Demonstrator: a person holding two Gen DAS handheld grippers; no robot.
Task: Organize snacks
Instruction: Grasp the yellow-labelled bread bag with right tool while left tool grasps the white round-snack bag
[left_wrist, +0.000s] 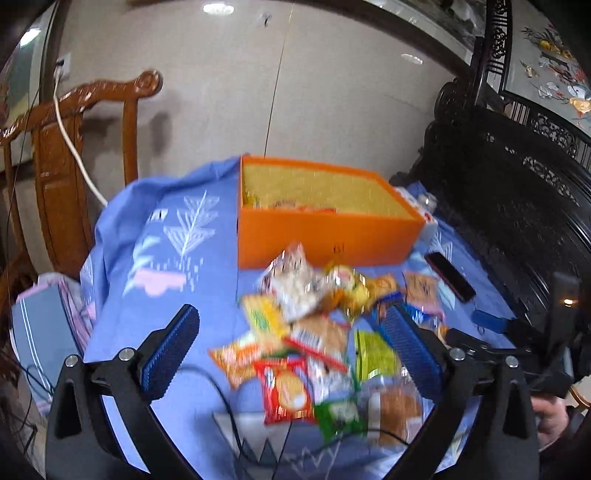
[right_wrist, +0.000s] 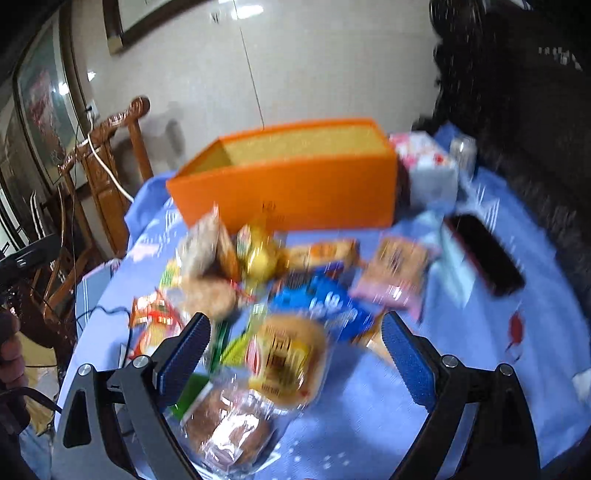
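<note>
Both views are smeared by motion blur, so fine print on the packets cannot be read.

The left hand-held gripper (left_wrist: 291, 347) has its jaws wide apart, with nothing between the blue pads (left_wrist: 170, 354); it hangs above the near side of a heap of snack packets (left_wrist: 321, 332) on a surface covered by a blue patterned cloth (left_wrist: 177, 258). In that heap a red packet with a round biscuit picture (left_wrist: 286, 387) lies nearest, a clear bag of pale pieces (left_wrist: 295, 284) sits at the far end, and a green packet (left_wrist: 373, 354) lies just beside the right jaw.

The right hand-held gripper (right_wrist: 295, 350) also has its jaws spread apart and grips nothing. Between and below them lie a clear-wrapped round bun with a yellow label (right_wrist: 288, 358) and, nearer, a clear bag of brown bread (right_wrist: 229, 432). A blue packet (right_wrist: 325, 306) lies just beyond the bun, and a pink-edged packet (right_wrist: 395, 273) sits to the right of the heap.

An orange box (left_wrist: 325, 236) stands open at the far side of the heap, with a yellow lining; a few packets show inside it along its near wall in the left wrist view. To its right stand a white and pink carton (right_wrist: 428, 166) and a can (right_wrist: 463, 151). A dark phone (right_wrist: 487, 254) lies on the cloth right of the snacks. A carved wooden chair (left_wrist: 66, 155) stands far left, against the wall.
</note>
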